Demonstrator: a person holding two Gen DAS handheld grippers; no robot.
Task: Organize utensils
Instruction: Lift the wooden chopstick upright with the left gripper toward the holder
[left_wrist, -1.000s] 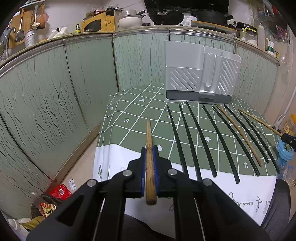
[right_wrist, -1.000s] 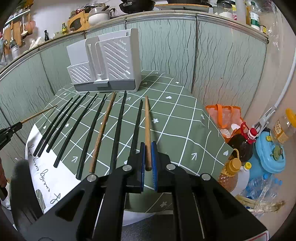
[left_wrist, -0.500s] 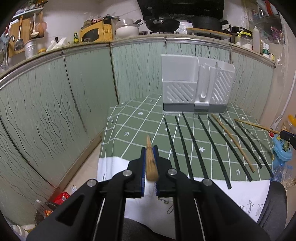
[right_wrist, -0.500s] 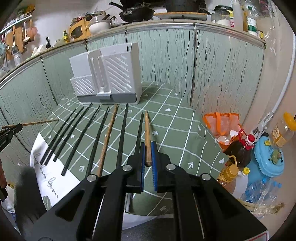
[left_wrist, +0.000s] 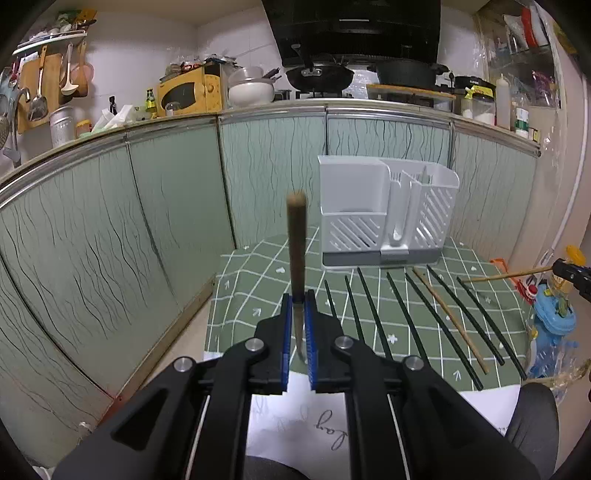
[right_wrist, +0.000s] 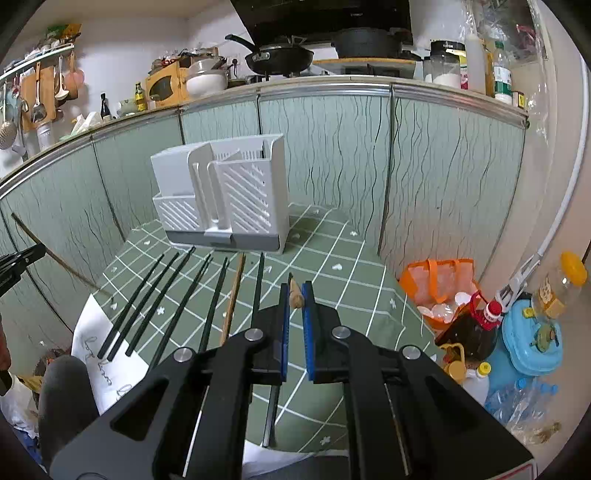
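Wooden chopsticks clamped in both grippers

Our left gripper (left_wrist: 299, 306) pinches one brown wooden chopstick (left_wrist: 296, 236), standing upright above the green checked tablecloth (left_wrist: 258, 295). Our right gripper (right_wrist: 294, 295) pinches another wooden chopstick (right_wrist: 295, 291). Black chopsticks (right_wrist: 173, 291) lie in a row near the white slotted plastic utensil holder (right_wrist: 236, 192), far side.

Each camera sits on its own gripper and looks forward along the two fingers. The left wrist view faces the white rack (left_wrist: 388, 214) at 1 o'clock, not close. The right wrist view sees the same rack (right_wrist: 225, 195) at 11 o'clock. Both share the green tablecloth (left_wrist: 258, 291) (right_wrist: 351, 273).
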